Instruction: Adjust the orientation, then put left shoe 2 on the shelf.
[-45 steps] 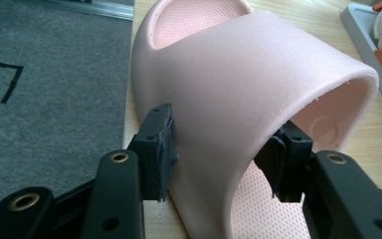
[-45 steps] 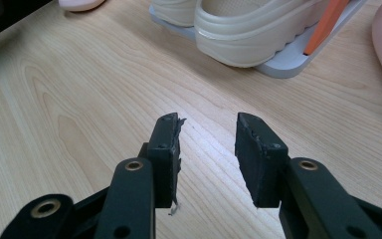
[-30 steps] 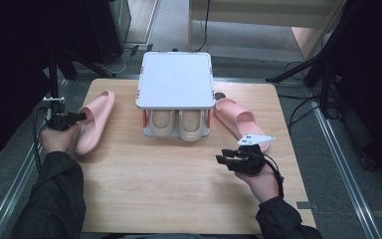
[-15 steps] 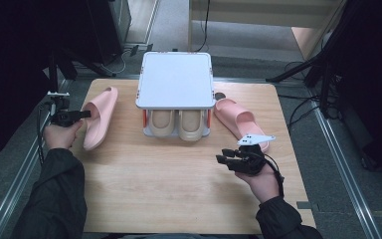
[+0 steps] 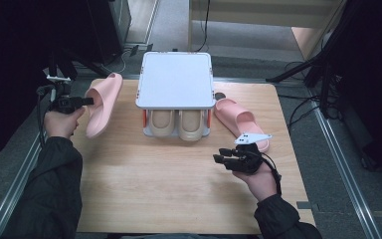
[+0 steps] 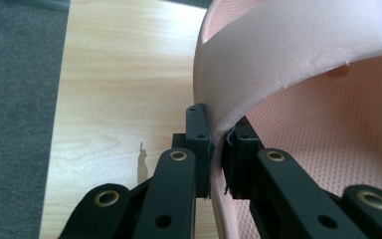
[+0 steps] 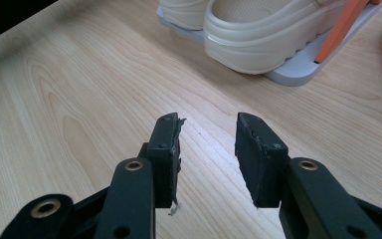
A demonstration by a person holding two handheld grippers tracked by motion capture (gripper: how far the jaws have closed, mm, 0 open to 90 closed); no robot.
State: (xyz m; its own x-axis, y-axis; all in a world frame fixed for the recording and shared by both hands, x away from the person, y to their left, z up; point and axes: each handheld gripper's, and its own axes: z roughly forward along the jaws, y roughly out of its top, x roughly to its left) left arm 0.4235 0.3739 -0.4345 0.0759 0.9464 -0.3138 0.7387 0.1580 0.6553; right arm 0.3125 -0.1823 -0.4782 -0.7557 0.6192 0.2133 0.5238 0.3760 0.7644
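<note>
Pinching the pink slipper (image 6: 298, 55) strap edge, left hand-held gripper (image 6: 218, 149) clamped around it.

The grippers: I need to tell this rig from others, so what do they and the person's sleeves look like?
Both the left gripper and the right gripper are black, with brass-coloured rivets on the links and frayed pads. A grey three-cornered plate tops the right one, and a dark cable trails from each. The sleeves are dark.

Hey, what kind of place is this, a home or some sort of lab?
Probably a lab or recording setup, not a home: a bare wooden table on grey carpet, cables on the floor, dark equipment stands around it, and a small shoe rack as a prop.
</note>
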